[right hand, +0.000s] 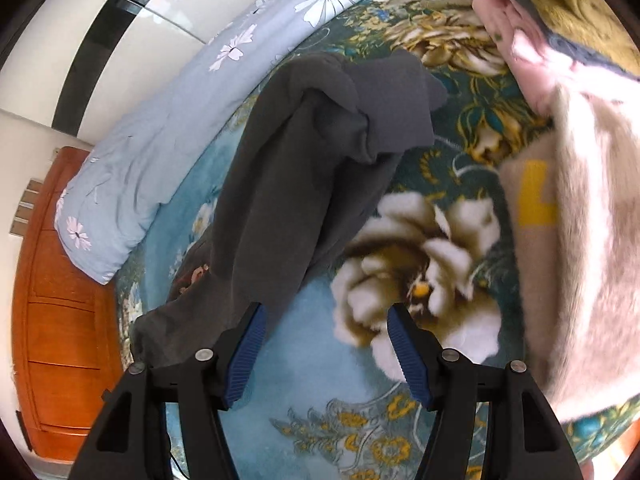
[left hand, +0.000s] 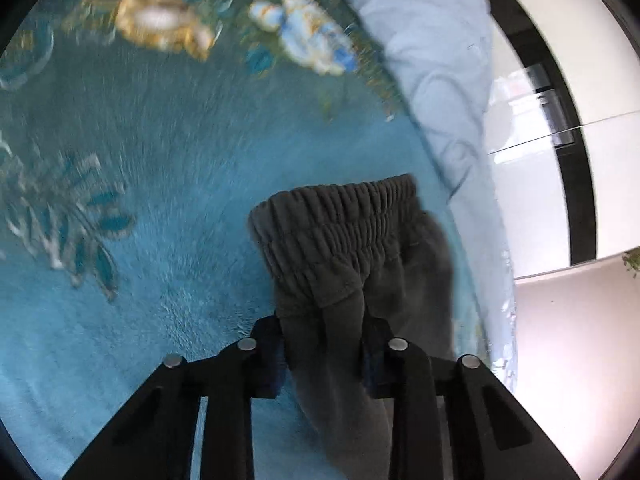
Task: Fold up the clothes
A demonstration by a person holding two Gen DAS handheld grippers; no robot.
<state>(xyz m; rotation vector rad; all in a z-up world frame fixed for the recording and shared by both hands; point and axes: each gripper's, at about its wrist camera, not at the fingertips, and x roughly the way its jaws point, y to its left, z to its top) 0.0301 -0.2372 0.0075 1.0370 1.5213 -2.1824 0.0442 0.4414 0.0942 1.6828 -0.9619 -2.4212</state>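
The left gripper (left hand: 324,344) clamps the dark grey sweatpants (left hand: 352,248) just below their elastic waistband (left hand: 340,208), above the teal floral blanket (left hand: 168,200). The right gripper (right hand: 324,344) gapes empty, the sweatpants (right hand: 288,176) lying just beyond its left finger.

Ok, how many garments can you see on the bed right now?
2, maybe more hidden. Dark grey pants lie mid-blanket, their waistband clamped in the left gripper. A pink-and-beige fuzzy garment lies at the right edge. The right gripper is open.
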